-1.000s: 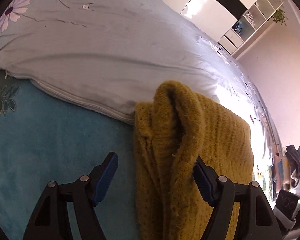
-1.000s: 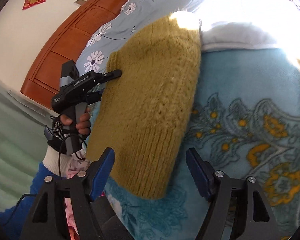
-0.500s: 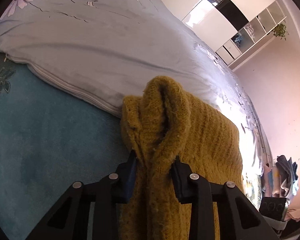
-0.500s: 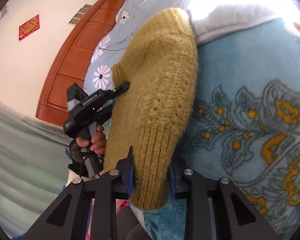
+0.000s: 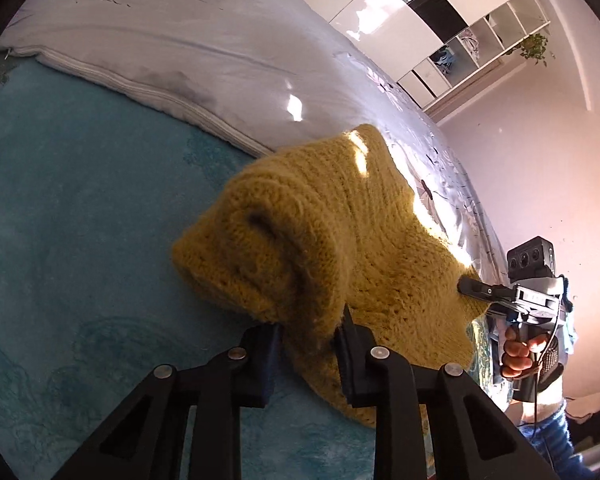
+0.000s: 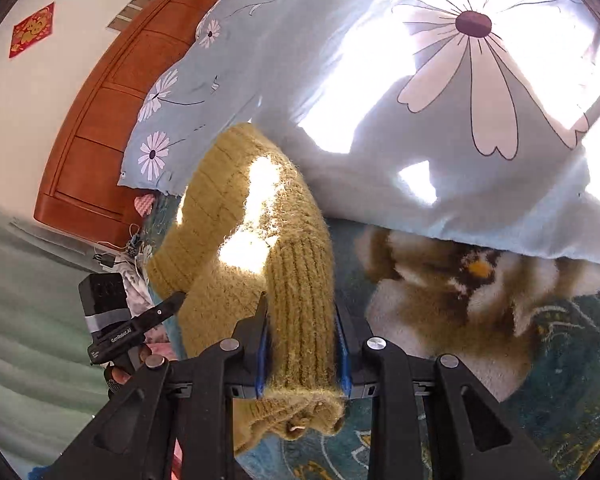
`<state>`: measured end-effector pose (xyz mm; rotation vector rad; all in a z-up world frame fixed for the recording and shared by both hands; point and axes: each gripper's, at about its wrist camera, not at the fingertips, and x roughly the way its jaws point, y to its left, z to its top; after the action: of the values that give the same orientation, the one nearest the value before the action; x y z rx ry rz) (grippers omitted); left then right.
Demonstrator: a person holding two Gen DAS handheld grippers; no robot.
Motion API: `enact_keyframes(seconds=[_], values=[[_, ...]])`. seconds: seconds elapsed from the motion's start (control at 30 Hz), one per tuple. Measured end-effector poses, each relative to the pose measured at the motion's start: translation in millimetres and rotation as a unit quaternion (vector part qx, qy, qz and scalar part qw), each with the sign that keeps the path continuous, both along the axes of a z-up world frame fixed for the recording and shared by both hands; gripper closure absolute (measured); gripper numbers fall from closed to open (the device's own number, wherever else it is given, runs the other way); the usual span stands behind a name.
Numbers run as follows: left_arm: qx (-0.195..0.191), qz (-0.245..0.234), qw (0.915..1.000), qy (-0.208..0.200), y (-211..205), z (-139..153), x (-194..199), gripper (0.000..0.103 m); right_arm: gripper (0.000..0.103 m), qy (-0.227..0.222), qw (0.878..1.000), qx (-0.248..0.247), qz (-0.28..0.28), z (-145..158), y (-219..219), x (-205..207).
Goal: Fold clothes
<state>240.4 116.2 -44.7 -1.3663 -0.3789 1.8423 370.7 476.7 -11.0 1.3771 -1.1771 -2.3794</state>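
We worked on a bed covered by a teal blanket [image 5: 80, 216] with a faint pattern, and a pale blue duvet [image 5: 188, 52] printed with daisies lay bunched along its far side. A wooden headboard [image 6: 100, 120] stood against a white wall that carried one red paper ornament [image 6: 32, 30]. In the other direction we saw a white wardrobe [image 5: 384, 16] with open shelves and a pinkish wall [image 5: 540, 168]. A brown-and-white plush toy [image 6: 452, 284] lay on the blanket, partly under the duvet's edge.

We counted one sweater [image 5: 340, 248], mustard yellow and knitted, one plush toy, one duvet and two tongs.

The sweater was on the blanket beside the duvet's edge, humped up in a thick fold. Our left tongs [image 5: 306, 344] were closed tight on a bunched roll of knit at one end, the fabric filling the gap between the pads and bulging above them. Our right tongs [image 6: 302, 348] were clamped in the same way on the ribbed hem at the other end, with a bit of hem hanging below the pads. From the left wrist view the right tongs met the sweater's far edge, and from the right wrist view the left tongs showed at its left side, so the sweater spanned between the two.
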Motion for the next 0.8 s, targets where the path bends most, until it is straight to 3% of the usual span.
enact_keyframes(seconds=[0.1, 0.2, 0.27, 0.33, 0.4, 0.5, 0.6, 0.7, 0.8], values=[[0.018, -0.005, 0.9997, -0.019, -10.0, 3.5, -9.2, 0.064, 0.071, 0.023, 1.000, -0.010, -0.016, -3.6, 2.1, 8.6], [0.004, -0.019, 0.9998, 0.006, -2.2, 18.3, -9.0, 0.059, 0.064, 0.032, 0.999, 0.008, -0.043, -1.2, -0.4, 17.5], [-0.014, -0.031, 0.9989, 0.031, -9.4, 28.5, -9.6, 0.049, 0.050, 0.048, 0.997, 0.017, -0.066, 1.0, -1.8, 32.1], [-0.045, -0.034, 0.9958, 0.073, -16.2, 41.1, -11.0, 0.041, 0.031, 0.066, 0.993, 0.015, -0.099, -0.5, -1.7, 53.0], [-0.066, -0.031, 0.9913, 0.110, -33.4, 50.8, -9.5, 0.040, 0.027, 0.079, 0.988, 0.013, -0.132, -3.5, -2.6, 75.2], [-0.062, -0.022, 0.9897, 0.127, -34.1, 70.5, -26.9, 0.030, 0.027, 0.069, 0.985, 0.000, -0.160, -17.2, -17.9, 84.2], [-0.051, -0.062, 0.9890, 0.124, -7.3, 77.2, -51.9, 0.024, 0.026, 0.062, 0.980, -0.003, -0.191, -27.3, -27.1, 89.1], [-0.072, -0.110, 0.9880, 0.080, 31.6, 58.9, -76.8, 0.024, 0.016, 0.074, 0.972, 0.001, -0.221, -26.5, -32.1, 90.6], [-0.095, -0.152, 0.9824, 0.052, 45.1, 35.5, -80.3, 0.024, 0.016, 0.078, 0.973, -0.046, -0.210, -33.6, -40.4, 80.8]])
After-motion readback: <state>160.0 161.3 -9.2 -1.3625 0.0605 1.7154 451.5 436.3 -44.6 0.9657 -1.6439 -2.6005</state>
